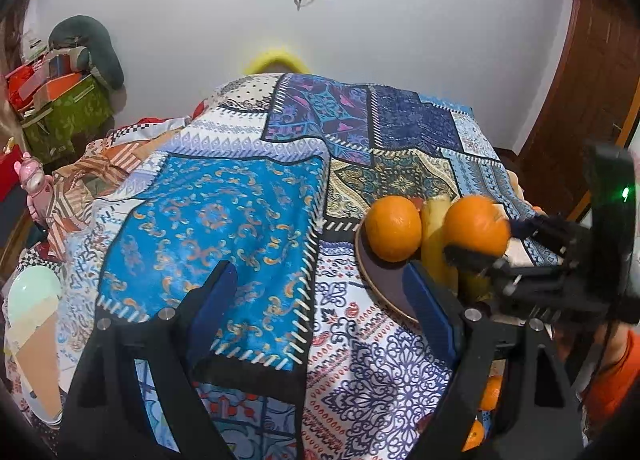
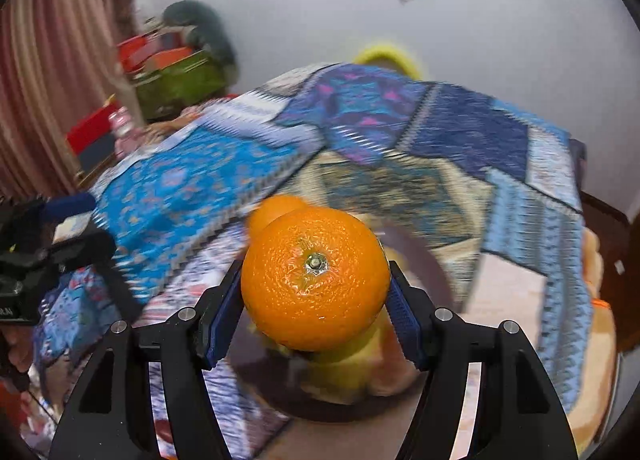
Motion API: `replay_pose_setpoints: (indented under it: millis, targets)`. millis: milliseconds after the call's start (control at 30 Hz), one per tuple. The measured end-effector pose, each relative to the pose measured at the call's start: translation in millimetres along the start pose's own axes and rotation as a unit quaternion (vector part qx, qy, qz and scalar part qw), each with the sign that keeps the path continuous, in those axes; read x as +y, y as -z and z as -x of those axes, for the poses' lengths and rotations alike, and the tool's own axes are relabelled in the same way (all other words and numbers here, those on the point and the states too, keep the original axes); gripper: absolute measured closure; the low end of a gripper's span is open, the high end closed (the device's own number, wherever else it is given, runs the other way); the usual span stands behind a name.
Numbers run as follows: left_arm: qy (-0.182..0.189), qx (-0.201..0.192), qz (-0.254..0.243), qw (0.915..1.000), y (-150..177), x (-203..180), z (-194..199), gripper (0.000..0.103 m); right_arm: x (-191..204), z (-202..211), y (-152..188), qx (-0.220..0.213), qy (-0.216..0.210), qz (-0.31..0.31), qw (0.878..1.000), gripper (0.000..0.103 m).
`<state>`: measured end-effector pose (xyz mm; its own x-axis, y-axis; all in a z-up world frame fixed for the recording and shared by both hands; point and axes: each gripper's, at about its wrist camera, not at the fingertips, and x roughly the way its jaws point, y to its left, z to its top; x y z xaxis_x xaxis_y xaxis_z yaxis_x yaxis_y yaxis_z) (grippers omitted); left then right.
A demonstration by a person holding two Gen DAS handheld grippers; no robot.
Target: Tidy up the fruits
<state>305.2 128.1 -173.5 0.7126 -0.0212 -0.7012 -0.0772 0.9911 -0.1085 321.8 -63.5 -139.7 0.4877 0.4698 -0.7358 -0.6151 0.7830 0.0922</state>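
My right gripper (image 2: 316,292) is shut on an orange (image 2: 316,280), stem end facing the camera, held just above a dark round plate (image 2: 434,272). On the plate lie yellow bananas (image 2: 344,364) and a second orange (image 2: 276,208). In the left wrist view the plate (image 1: 384,284) sits at the right, with the plate orange (image 1: 394,228), the bananas (image 1: 436,248), and the held orange (image 1: 476,224) in the right gripper (image 1: 480,242). My left gripper (image 1: 320,280) hangs open over the cloth to the left of the plate, with nothing between its fingers. Two more oranges (image 1: 490,392) show low at the right, behind its right finger.
A patchwork cloth (image 1: 224,212) covers the table. An ice-cream-shaped object (image 1: 36,320) and a pink toy (image 1: 36,188) stand at the left edge, with boxes (image 1: 64,116) beyond them. A wooden door (image 1: 592,80) is at the right. A person's orange sleeve (image 1: 616,380) is at the lower right.
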Motion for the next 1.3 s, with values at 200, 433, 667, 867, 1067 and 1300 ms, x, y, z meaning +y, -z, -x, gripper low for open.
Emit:
replay_pose_setpoints:
  millis: [200, 433, 667, 867, 1067, 1300]
  targets:
    - [-0.003, 0.001, 0.013, 0.9999, 0, 13, -2, 0.018, 21, -23, -4, 0.012, -0.032, 0.007, 0.999, 0.040]
    - [-0.007, 0.011, 0.020, 0.9997, 4, 17, -16, 0.018, 33, -44, -2, 0.031, -0.030, 0.034, 0.998, 0.039]
    - [-0.011, 0.015, 0.017, 0.9997, 7, 17, -21, 0.018, 44, -53, 6, 0.043, -0.031, 0.052, 0.997, 0.039]
    - [-0.015, 0.017, 0.020, 0.9995, 10, 20, -22, 0.018, 47, -54, 7, 0.047, -0.022, 0.061, 0.997, 0.039]
    - [-0.015, 0.022, 0.018, 0.9995, 13, 19, -25, 0.018, 47, -50, 11, 0.054, -0.025, 0.057, 0.997, 0.039]
    - [-0.014, 0.032, 0.017, 0.9992, 16, 16, -35, 0.018, 49, -46, 16, 0.052, -0.019, 0.068, 0.996, 0.039]
